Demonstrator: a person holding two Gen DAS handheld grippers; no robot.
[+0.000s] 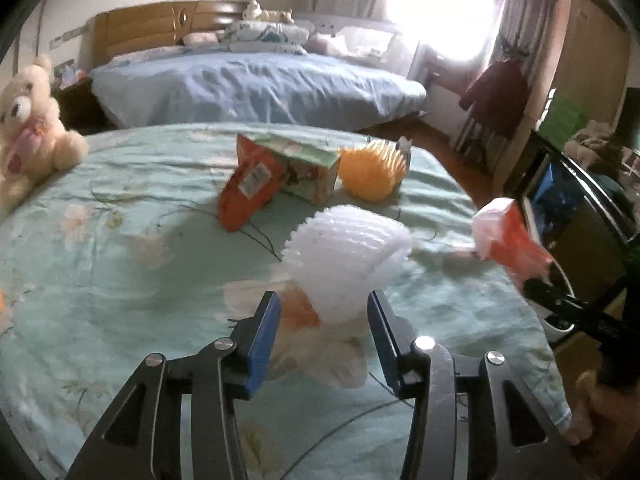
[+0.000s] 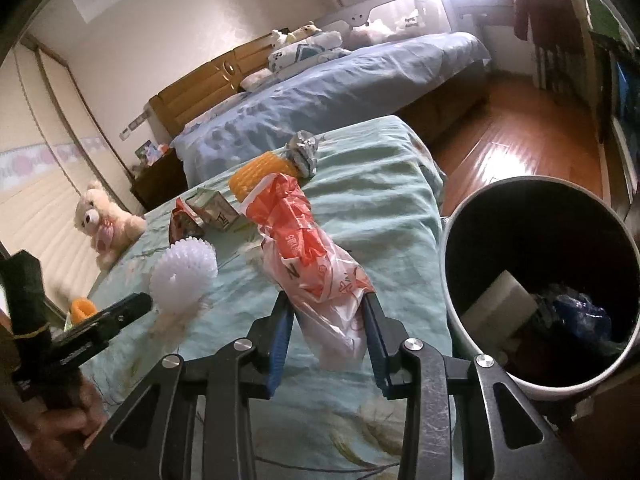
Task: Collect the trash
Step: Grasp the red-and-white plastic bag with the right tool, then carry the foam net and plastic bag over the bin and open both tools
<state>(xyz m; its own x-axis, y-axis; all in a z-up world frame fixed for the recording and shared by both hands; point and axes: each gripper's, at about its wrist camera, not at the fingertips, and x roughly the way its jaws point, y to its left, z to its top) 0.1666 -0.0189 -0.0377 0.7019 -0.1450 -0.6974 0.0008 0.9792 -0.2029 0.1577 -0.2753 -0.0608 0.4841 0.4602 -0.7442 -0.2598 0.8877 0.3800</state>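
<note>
My right gripper (image 2: pixel 325 306) is shut on the lower end of an orange-and-white plastic bag (image 2: pixel 308 252), which it holds up over the green bed sheet (image 2: pixel 380 208). The left wrist view shows this bag (image 1: pixel 508 240) at the right. A white foam fruit net (image 1: pixel 348 248) lies on the sheet, its near end between the tips of my left gripper (image 1: pixel 323 308), which is open. A white trash bin (image 2: pixel 456 300) with a dark inside stands on the floor to the right of the bed. It holds a white block and blue plastic.
Farther back on the sheet lie an orange snack packet (image 1: pixel 248 184), a small carton (image 1: pixel 310 174), a yellow foam net (image 1: pixel 368 178) and a crumpled silver wrapper (image 2: pixel 304 152). A cream teddy bear (image 1: pixel 28 120) sits at the left edge. A blue-covered bed (image 1: pixel 256 88) stands behind.
</note>
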